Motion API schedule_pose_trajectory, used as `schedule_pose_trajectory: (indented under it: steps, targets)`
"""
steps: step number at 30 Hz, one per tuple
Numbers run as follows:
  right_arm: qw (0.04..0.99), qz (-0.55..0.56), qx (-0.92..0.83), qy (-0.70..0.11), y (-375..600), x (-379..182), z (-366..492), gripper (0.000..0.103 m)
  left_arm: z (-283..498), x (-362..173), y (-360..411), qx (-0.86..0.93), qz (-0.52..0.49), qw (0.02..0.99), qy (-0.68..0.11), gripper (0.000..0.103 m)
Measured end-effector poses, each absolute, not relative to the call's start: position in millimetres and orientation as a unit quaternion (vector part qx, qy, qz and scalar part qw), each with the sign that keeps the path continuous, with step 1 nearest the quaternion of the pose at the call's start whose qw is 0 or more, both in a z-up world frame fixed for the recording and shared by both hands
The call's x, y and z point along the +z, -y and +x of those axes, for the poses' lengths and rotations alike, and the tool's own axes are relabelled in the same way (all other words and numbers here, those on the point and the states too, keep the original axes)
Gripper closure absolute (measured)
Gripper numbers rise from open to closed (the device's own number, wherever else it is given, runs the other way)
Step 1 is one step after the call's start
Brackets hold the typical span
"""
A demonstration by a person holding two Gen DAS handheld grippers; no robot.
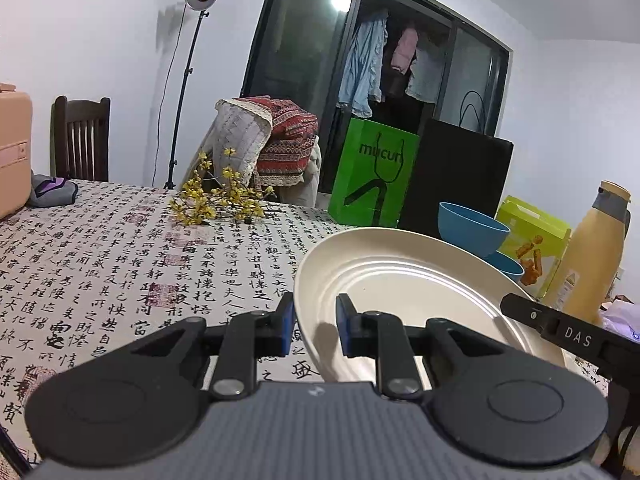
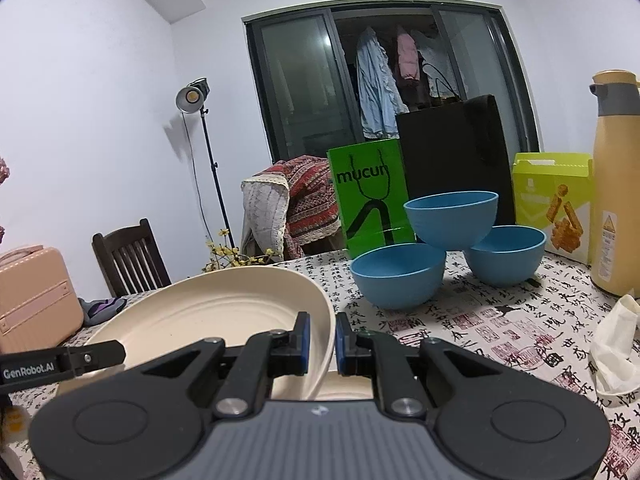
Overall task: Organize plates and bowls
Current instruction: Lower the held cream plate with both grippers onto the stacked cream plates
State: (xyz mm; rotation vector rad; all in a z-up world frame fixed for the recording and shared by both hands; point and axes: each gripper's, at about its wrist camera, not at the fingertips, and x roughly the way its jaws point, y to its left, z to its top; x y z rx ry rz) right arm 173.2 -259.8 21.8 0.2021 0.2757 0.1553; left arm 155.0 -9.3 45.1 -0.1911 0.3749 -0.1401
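Plate (image 1: 400, 280) clamped at opposite rims by left claw (image 1: 316, 322) and right claw (image 2: 322, 338), frame centre; could tilt and slip against bowls (image 2: 400, 272).

Smooth cream plate (image 2: 224, 312), perhaps plastic; matt blue bowls (image 2: 400, 276)

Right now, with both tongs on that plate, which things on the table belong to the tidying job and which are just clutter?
Job:
cream plate, gripped at opposite rims by left tongs and right tongs
three blue bowls, one perched on the other two

Clutter:
yellow flower sprig
green mucun bag
black bag
snack box
yellow thermos jug
pink suitcase
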Motion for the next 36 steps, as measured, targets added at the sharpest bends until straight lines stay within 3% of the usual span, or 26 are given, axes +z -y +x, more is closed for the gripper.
schedule_pose_trajectory:
  steps: [36]
  targets:
    - [0.982,0.118,0.044,-0.141,296,-4,161,0.091,165,20,48,-0.098,-0.063,0.97,-0.215,0.081]
